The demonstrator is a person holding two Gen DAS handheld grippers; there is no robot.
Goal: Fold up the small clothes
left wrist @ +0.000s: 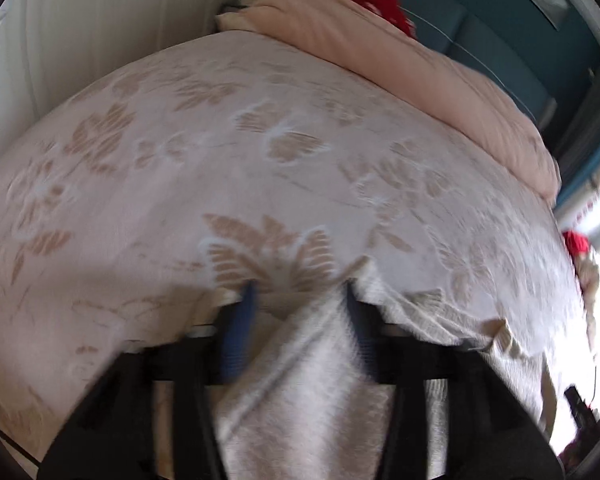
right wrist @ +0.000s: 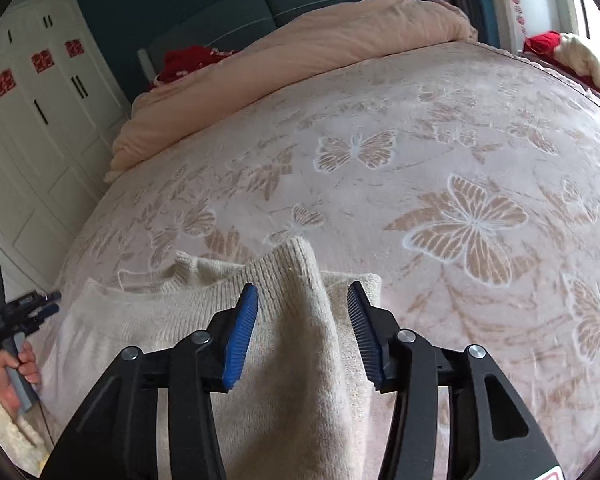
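A cream knitted sweater (right wrist: 188,312) lies on the butterfly-patterned bedspread (right wrist: 460,160). My right gripper (right wrist: 303,292) is open, its blue pads either side of a raised fold of the sweater (right wrist: 304,280), with gaps to the cloth. My left gripper (left wrist: 302,292) is also open over the sweater (left wrist: 308,360); cloth lies between its fingers, and the view is blurred. The left gripper also shows in the right wrist view (right wrist: 40,308) at the far left, held by a hand.
A peach duvet (right wrist: 300,60) is bunched along the head of the bed, with red cloth (right wrist: 188,60) behind it. White wardrobe doors (right wrist: 32,120) stand to the left. More red and cream cloth (right wrist: 560,48) lies at the far right edge.
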